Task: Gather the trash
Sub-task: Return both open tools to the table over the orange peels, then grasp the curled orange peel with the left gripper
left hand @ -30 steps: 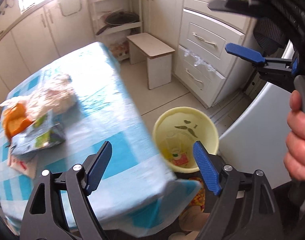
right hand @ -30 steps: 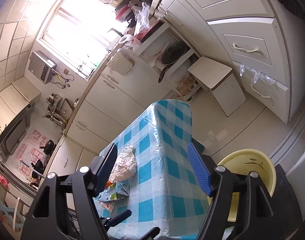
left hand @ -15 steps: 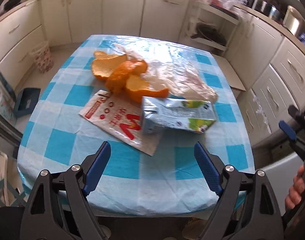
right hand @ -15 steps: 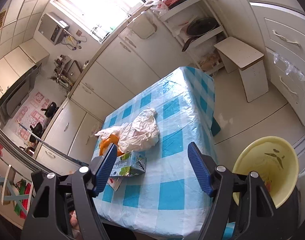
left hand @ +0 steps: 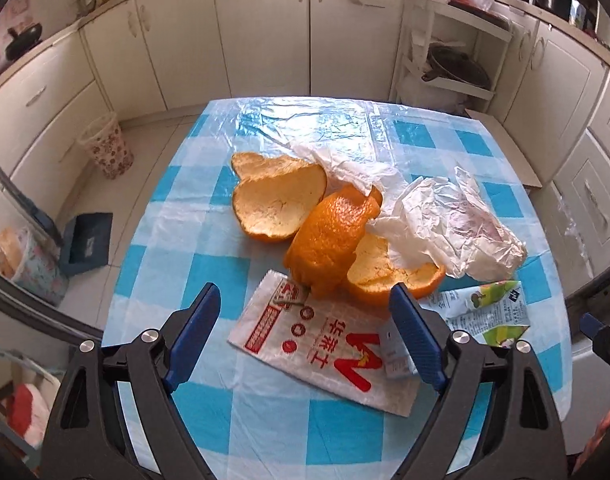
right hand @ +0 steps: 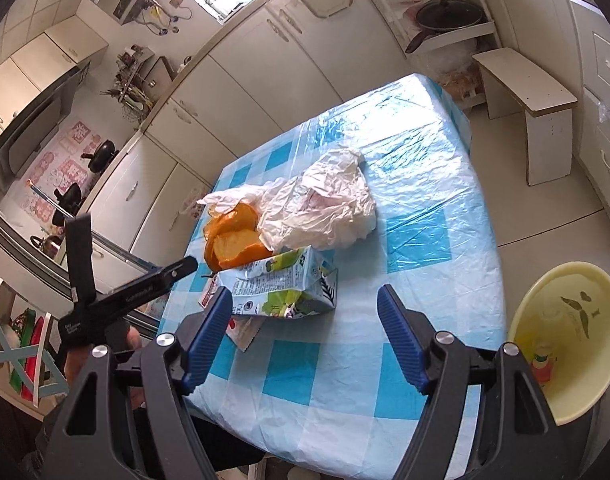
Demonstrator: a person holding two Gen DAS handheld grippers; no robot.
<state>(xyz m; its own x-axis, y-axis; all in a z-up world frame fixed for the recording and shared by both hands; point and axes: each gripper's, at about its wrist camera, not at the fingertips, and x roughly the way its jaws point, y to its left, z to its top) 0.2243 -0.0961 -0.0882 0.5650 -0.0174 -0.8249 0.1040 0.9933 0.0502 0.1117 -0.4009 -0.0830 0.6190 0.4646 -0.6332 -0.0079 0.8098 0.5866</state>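
Both claws spread and empty above the littered table, the bucket waiting off its right side.

The left gripper (left hand: 305, 340), jaws wide, hangs over the near flat white plastic wrapper with red print (left hand: 317, 340); that thin sheet lies flush on the blue-and-white checked plastic tablecloth (left hand: 265, 432), so a pinch could snag the cloth and drag everything with it. Just right lies the crushed pale-blue juice carton (left hand: 485, 312), which may dribble if squeezed. Beyond, the curled orange peel pieces (left hand: 325, 232) lean on one another and could tumble apart, and the crumpled white plastic bag (left hand: 457, 224) overlaps them. The right gripper (right hand: 305, 332), likewise open, faces the carton (right hand: 285, 284), with the pale-yellow plastic bucket (right hand: 565, 392) on the floor nearby. Half a second ago the left camera sat farther back; it has since closed in on the wrapper.
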